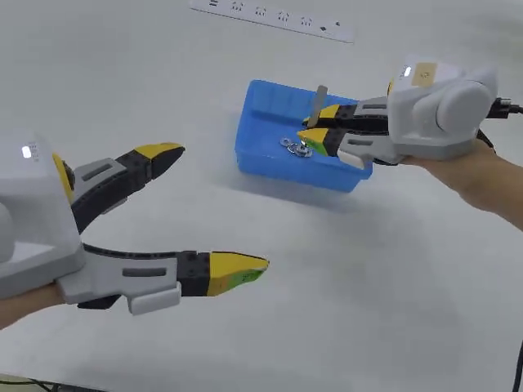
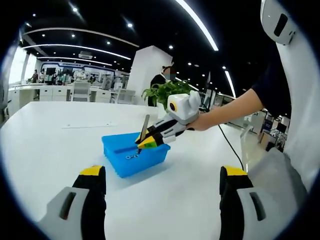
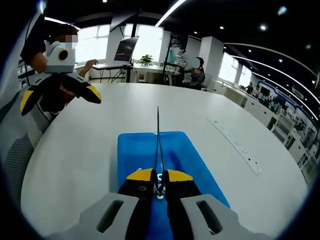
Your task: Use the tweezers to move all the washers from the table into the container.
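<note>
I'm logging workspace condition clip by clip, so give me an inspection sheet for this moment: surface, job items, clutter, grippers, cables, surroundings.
Surface: white table; no loose washers seen on it.
Job's things: blue container with a few washers inside; tweezers held roughly upright over it.
Clutter: white power strip on the far side of the table.
Grippers: left gripper open, apart from the container; right gripper shut on the tweezers, above the container.
Cables: dark cable trailing from the right gripper.
Surroundings: open office with desks, a potted plant and people in the background.
</note>
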Demonstrator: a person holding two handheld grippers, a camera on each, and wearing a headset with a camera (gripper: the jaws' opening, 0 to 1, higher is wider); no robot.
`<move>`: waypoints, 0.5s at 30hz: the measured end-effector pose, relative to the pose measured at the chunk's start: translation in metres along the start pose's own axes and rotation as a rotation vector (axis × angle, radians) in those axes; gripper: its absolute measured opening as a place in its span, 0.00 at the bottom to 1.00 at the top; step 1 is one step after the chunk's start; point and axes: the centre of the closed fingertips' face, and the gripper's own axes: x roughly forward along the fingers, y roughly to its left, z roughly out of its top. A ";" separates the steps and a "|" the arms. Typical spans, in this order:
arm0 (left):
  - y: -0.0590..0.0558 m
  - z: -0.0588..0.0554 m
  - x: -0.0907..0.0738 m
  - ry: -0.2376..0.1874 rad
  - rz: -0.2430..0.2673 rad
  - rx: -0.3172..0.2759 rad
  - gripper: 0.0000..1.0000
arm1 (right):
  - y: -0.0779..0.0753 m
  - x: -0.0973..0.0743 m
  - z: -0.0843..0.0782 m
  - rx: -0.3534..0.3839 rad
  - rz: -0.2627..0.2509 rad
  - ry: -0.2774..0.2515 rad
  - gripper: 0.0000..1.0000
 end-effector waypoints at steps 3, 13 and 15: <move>-0.002 0.000 0.002 -0.001 -0.004 -0.005 1.00 | -0.001 -0.001 -0.001 0.016 -0.003 -0.011 0.09; -0.007 -0.003 -0.001 0.013 -0.003 -0.008 1.00 | 0.000 0.001 0.000 0.039 -0.003 -0.029 0.10; -0.006 -0.002 -0.002 0.009 0.000 -0.010 1.00 | 0.001 0.001 -0.001 0.034 0.002 -0.023 0.10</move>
